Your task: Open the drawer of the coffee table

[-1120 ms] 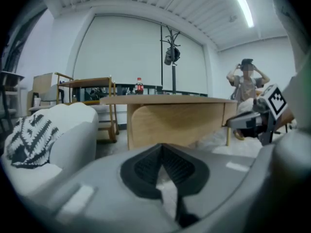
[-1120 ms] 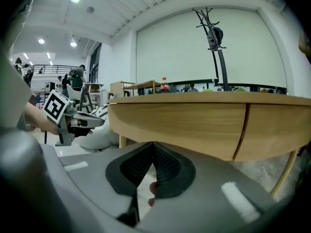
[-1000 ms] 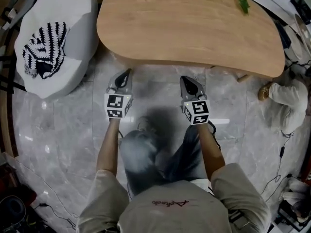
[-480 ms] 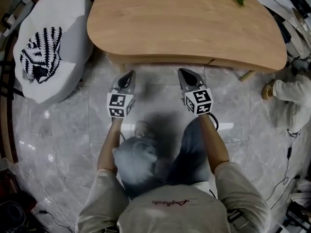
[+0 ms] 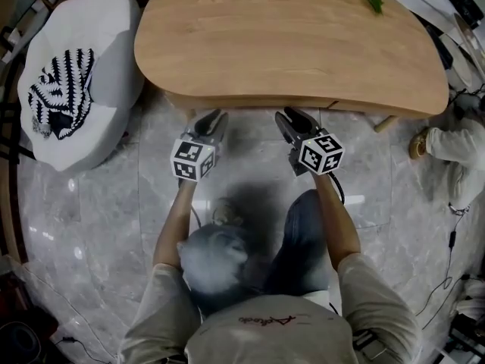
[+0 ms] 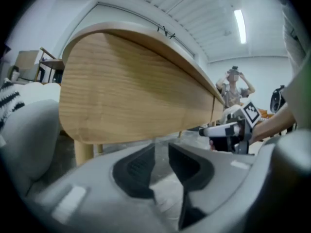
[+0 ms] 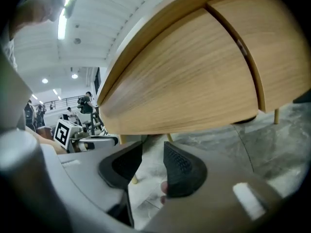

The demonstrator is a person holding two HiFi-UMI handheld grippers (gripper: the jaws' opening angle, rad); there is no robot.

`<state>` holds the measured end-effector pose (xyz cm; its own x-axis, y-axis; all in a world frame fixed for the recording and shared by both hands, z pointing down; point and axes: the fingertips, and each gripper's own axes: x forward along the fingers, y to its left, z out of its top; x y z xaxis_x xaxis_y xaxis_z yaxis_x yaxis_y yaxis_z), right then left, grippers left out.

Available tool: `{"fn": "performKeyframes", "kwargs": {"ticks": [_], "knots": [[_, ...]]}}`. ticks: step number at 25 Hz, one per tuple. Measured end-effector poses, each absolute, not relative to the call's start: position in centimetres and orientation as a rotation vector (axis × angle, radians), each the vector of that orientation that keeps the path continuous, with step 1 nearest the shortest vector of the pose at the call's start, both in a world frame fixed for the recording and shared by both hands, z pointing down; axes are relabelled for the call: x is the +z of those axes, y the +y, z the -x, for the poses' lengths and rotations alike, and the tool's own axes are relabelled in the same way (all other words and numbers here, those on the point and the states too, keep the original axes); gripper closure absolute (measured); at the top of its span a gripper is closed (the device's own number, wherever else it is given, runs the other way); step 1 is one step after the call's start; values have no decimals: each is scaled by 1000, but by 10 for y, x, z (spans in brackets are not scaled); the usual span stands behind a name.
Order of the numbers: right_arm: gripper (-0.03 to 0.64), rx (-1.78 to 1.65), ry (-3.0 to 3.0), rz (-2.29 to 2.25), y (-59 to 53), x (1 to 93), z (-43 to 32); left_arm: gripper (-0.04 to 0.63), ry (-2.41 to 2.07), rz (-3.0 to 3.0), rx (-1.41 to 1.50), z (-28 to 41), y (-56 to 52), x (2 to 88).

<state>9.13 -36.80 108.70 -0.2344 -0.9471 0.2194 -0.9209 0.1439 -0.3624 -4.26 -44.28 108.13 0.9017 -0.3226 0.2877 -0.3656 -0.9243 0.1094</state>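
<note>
Left tongs (image 5: pixel 213 117) and right tongs (image 5: pixel 287 117) are hovering side by side; both jaws have just been opening, released, gripping nothing; drawer (image 7: pixel 184 81) is sitting closed just ahead of them, under the surface (image 5: pixel 288 36).

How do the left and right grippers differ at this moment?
The left gripper has its jaws narrowly apart; the right gripper has them wider. In the head view the left gripper slants toward the right, the right gripper toward the left. Both have just been opening, hold nothing, and point at the front of the coffee table without touching it.
</note>
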Motion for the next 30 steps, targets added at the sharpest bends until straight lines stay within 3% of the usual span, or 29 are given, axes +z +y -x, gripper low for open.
{"fn": "performKeyframes", "kwargs": {"ticks": [2, 6, 16, 21, 30], "knots": [[458, -690, 2288, 1839, -371, 1085, -94, 449, -448, -2889, 348, 35, -440, 1080], [436, -732, 2206, 1688, -377, 1076, -97, 391, -335, -2773, 194, 29, -439, 1078], [431, -767, 2113, 1485, -380, 1066, -102, 411, -193, -2443, -198, 41, -455, 1057], [440, -769, 2123, 1475, -381, 1065, -103, 407, -209, -2501, -129, 39, -454, 1057], [477, -767, 2217, 1486, -365, 1067, -93, 459, -206, -2532, -91, 48, -443, 1060]]}}
